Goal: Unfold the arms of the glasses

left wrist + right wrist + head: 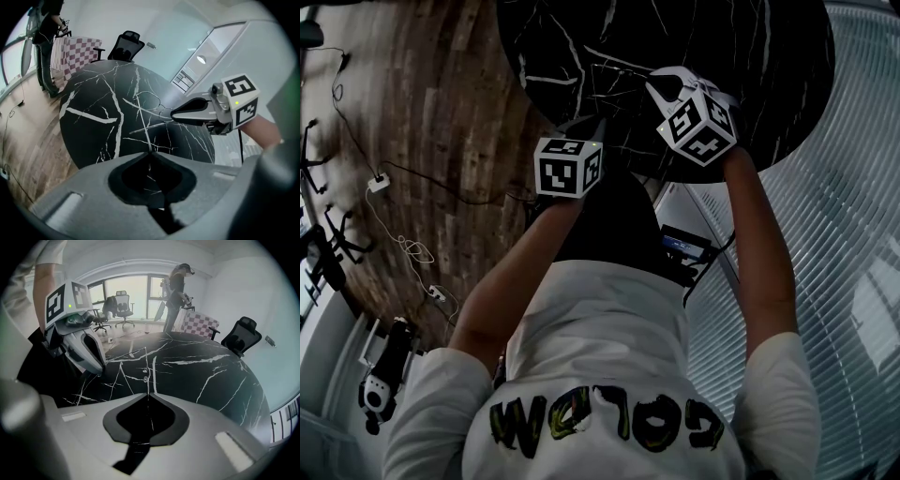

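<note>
black marble table (769, 56) — wood floor (422, 122)

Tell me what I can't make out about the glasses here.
- Left gripper view: glasses wire-thin; arms blend with the table's veins beside the right gripper.
- Right gripper view: the part its fingers pinch is too small.
- Head view: left gripper and right gripper hide the glasses.

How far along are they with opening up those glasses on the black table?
Barely midway, I'd say. Nothing looks finished. The right tongs pinch the glasses by the frame, on the marble table. The left tongs are shut on what looks like one thin arm, placed to swing it out. The other arm's state is too faint to tell.
</note>
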